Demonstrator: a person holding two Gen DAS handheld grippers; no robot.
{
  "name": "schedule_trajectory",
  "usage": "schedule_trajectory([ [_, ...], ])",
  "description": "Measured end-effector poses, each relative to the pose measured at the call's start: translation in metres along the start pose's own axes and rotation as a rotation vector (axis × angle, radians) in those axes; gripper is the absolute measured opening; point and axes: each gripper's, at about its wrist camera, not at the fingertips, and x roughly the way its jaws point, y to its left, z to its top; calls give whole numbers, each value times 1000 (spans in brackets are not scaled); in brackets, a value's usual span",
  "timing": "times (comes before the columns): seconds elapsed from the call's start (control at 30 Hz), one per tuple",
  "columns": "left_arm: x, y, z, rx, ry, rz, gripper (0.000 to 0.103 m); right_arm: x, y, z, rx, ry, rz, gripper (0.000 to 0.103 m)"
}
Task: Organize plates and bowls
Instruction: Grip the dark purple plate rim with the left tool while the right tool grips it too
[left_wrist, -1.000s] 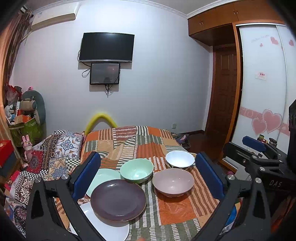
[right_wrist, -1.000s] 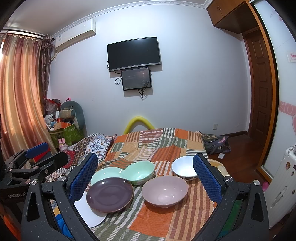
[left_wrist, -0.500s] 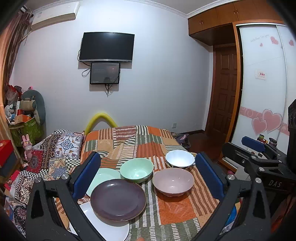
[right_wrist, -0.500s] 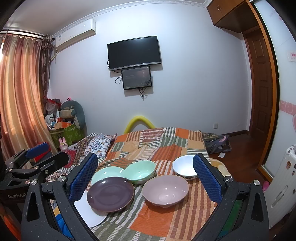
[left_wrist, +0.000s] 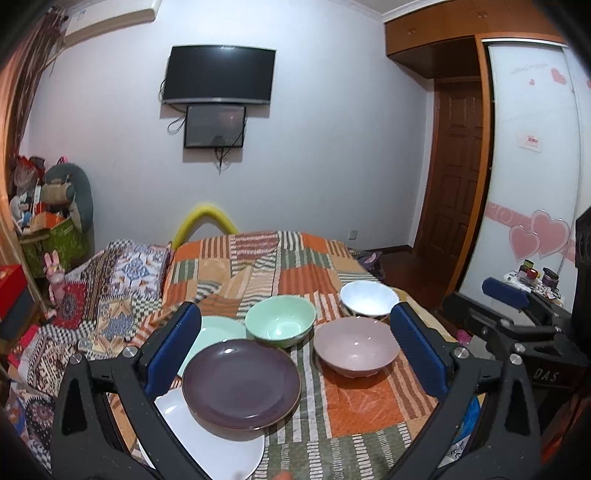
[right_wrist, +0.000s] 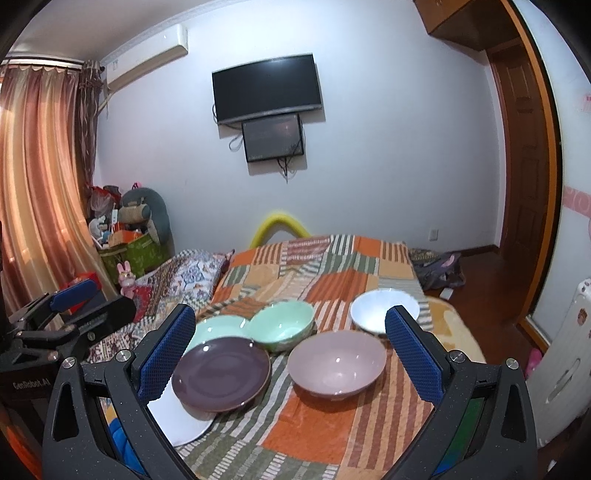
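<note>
On a patchwork bedspread (left_wrist: 258, 266) lie a purple plate (left_wrist: 241, 384) overlapping a white plate (left_wrist: 207, 443) and a pale green plate (left_wrist: 216, 332). Beside them stand a green bowl (left_wrist: 280, 320), a pink bowl (left_wrist: 356, 345) and a white bowl (left_wrist: 369, 297). My left gripper (left_wrist: 295, 350) is open and empty, held above the near dishes. My right gripper (right_wrist: 290, 350) is open and empty, also above them. The same dishes show in the right wrist view: purple plate (right_wrist: 221, 373), white plate (right_wrist: 181, 421), pale green plate (right_wrist: 216, 326), green bowl (right_wrist: 282, 325), pink bowl (right_wrist: 336, 363), white bowl (right_wrist: 380, 308).
The right gripper's body (left_wrist: 517, 325) shows at the left view's right edge; the left gripper's body (right_wrist: 62, 325) at the right view's left edge. A patterned quilt (left_wrist: 110, 288), stuffed toys and boxes (left_wrist: 51, 229) lie left. A wardrobe (left_wrist: 535, 184) and door (left_wrist: 454, 177) stand right.
Both grippers have shifted only slightly; the dishes have not moved and both grippers stay open.
</note>
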Motion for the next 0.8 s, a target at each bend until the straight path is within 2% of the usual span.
schedule_trajectory([
  [0.27, 32, 35, -22, -73, 112, 12, 103, 27, 3, -19, 3, 93, 10, 102],
  [0.33, 42, 44, -28, -80, 140, 32, 99, 32, 4, -23, 1, 109, 12, 102],
  [0.37, 47, 48, -31, -85, 156, 40, 94, 36, 5, -25, -2, 118, 13, 102],
  [0.4, 53, 53, -34, -89, 174, 48, 90, 40, 7, -27, -5, 131, 15, 100],
  [0.57, 77, 74, -52, -108, 244, 91, 84, 62, 11, -37, -12, 196, 26, 91],
  [0.73, 98, 93, -71, -113, 307, 114, 81, 90, 15, -49, -12, 281, 34, 80],
  [0.8, 108, 99, -78, -117, 339, 107, 72, 101, 15, -55, -12, 319, 35, 76],
])
